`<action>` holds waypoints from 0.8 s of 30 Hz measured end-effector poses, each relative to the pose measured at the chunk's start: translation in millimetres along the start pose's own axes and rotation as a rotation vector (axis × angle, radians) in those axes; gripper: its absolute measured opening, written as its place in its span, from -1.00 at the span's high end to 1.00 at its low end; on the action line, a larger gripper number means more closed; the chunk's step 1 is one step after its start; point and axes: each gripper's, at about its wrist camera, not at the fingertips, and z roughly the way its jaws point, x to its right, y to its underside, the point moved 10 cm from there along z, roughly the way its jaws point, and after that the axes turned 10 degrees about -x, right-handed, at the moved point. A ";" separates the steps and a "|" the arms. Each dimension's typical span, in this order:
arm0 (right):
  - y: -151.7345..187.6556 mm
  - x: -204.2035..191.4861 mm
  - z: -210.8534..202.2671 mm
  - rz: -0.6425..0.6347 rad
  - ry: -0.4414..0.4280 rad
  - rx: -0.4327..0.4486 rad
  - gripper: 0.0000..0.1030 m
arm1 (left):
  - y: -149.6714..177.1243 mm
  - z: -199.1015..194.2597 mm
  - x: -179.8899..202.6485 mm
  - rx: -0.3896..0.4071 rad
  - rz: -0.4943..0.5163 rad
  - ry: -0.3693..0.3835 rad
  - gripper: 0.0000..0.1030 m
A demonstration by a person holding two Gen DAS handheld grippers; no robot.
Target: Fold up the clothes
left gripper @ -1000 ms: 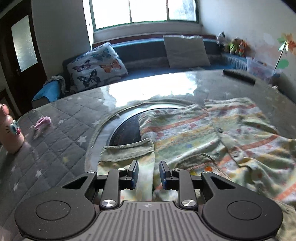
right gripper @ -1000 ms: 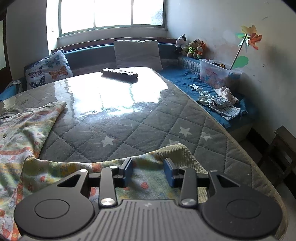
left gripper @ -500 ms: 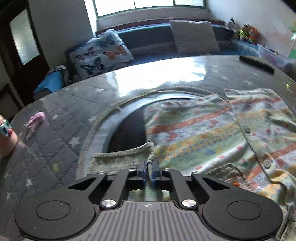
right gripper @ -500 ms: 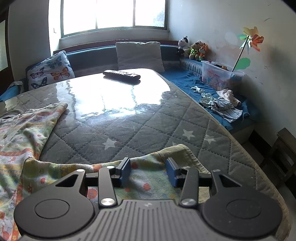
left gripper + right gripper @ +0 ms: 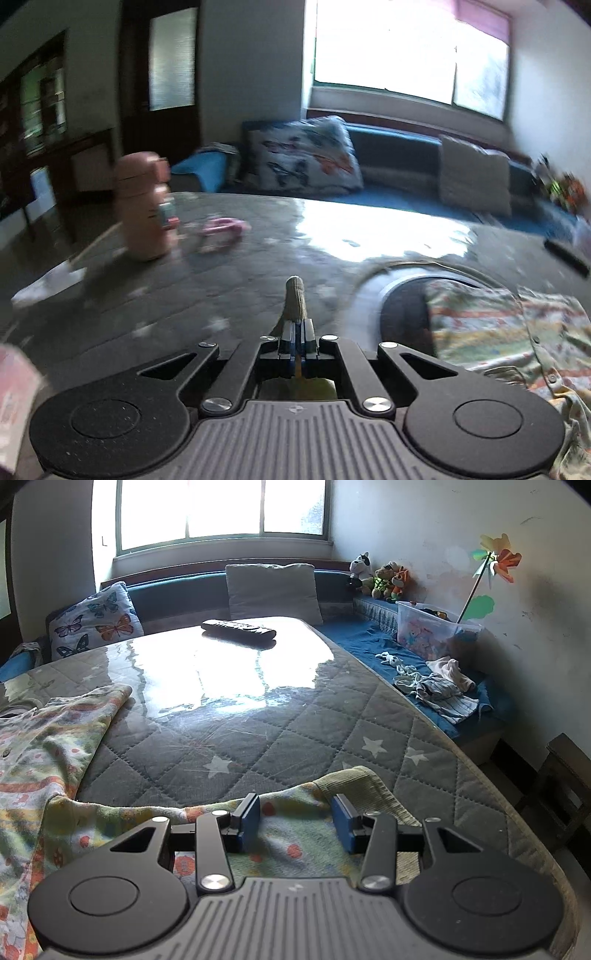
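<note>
Left gripper (image 5: 297, 334) is clamped on a ribbed cuff (image 5: 295, 298) of the patterned shirt (image 5: 491, 328), and I see the cuff poking up past my closed fingertips, pointing away toward the window. Right gripper (image 5: 295, 825) stands wide apart over the other sleeve (image 5: 291, 823), which lies flat on the quilted table cover (image 5: 280, 738) and runs left to right across my view, its ribbed end to the right near the table's edge. The shirt's body spreads out to the left on that side. Past my left fingers, through heavy blur, I make out a pink bottle (image 5: 144, 206) and a small pink item (image 5: 221, 227) beside it. Farther off on the right view lies a black remote (image 5: 238, 628), then a butterfly pillow (image 5: 96, 626) and a grey cushion (image 5: 271, 589).
</note>
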 end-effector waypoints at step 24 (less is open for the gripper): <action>4.3 -6.5 -2.2 0.024 -0.006 -0.004 -0.05 | 82.2 -12.7 -83.0 -0.097 -0.122 -0.169 0.77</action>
